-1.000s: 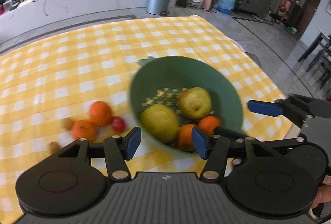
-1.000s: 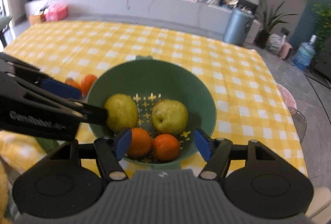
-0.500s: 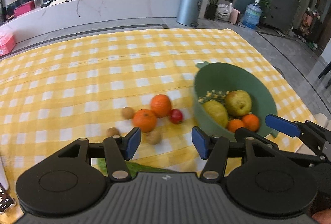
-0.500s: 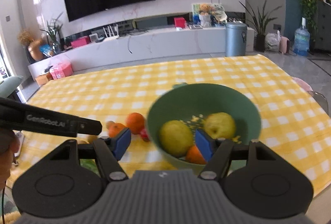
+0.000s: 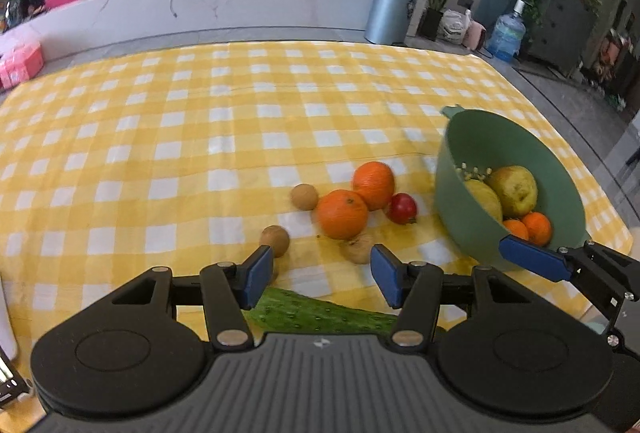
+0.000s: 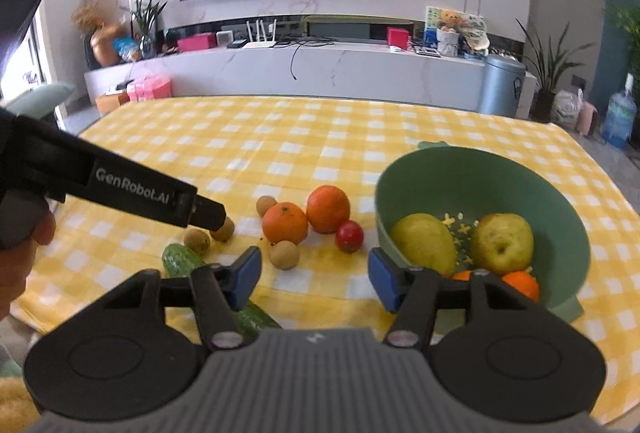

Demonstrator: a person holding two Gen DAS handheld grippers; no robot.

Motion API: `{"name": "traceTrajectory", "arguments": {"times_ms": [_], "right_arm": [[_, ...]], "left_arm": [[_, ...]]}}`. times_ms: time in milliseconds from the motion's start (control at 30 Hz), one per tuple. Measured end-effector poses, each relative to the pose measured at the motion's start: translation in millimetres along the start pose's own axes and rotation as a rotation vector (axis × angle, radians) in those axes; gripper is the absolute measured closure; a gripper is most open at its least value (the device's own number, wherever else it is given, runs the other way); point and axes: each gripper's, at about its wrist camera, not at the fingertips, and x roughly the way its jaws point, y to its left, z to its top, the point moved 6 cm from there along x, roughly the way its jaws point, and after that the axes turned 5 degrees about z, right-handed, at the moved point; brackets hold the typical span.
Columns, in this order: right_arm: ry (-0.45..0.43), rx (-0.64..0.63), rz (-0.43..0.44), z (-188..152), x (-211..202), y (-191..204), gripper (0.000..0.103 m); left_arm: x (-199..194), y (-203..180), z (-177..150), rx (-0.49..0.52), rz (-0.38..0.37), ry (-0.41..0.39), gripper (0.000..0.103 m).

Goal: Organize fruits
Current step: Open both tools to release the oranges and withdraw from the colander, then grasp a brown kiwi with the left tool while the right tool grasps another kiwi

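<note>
A green colander bowl (image 5: 452, 169) (image 6: 440, 157) stands at the right on the yellow checked cloth. It holds two yellow pears (image 6: 503, 242) and two small oranges (image 5: 538, 227). Left of it lie two big oranges (image 5: 342, 213) (image 6: 285, 222), a red tomato (image 5: 402, 208) (image 6: 349, 236) and several small brown round fruits (image 5: 275, 240) (image 6: 284, 254). A cucumber (image 5: 320, 313) (image 6: 182, 259) lies at the near edge. My left gripper (image 5: 322, 277) hangs open and empty above the cucumber. My right gripper (image 6: 313, 277) is open with its jaws closing, nothing between them.
A person's hand (image 6: 24, 245) holds the left gripper at the left edge of the right wrist view. Beyond the table's far edge run a long white counter (image 6: 320, 69), a grey bin (image 5: 390, 11) and potted plants. The cloth's far half is bare.
Both views have swung left off the bowl, which now sits at the right. The loose oranges, tomato and cucumber have come into the middle. The right jaws stand slightly narrower.
</note>
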Motion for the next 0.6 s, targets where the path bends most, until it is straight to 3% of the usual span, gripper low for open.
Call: {"name": "traceTrajectory", "arguments": {"times_ms": [267,600], "right_arm": [[0.009,-0.077,0.004,1.5,26.0,10.2,0.068],[0.021,-0.067,0.049,0.9,64.4,11.0,0.07]], "left_arm": [[11.7,22.1,-4.4,-0.051,-0.025,-0.001,0.037],[42.8,20.9,-3.9,-0.017,0.003,0.002,0.042]]}}
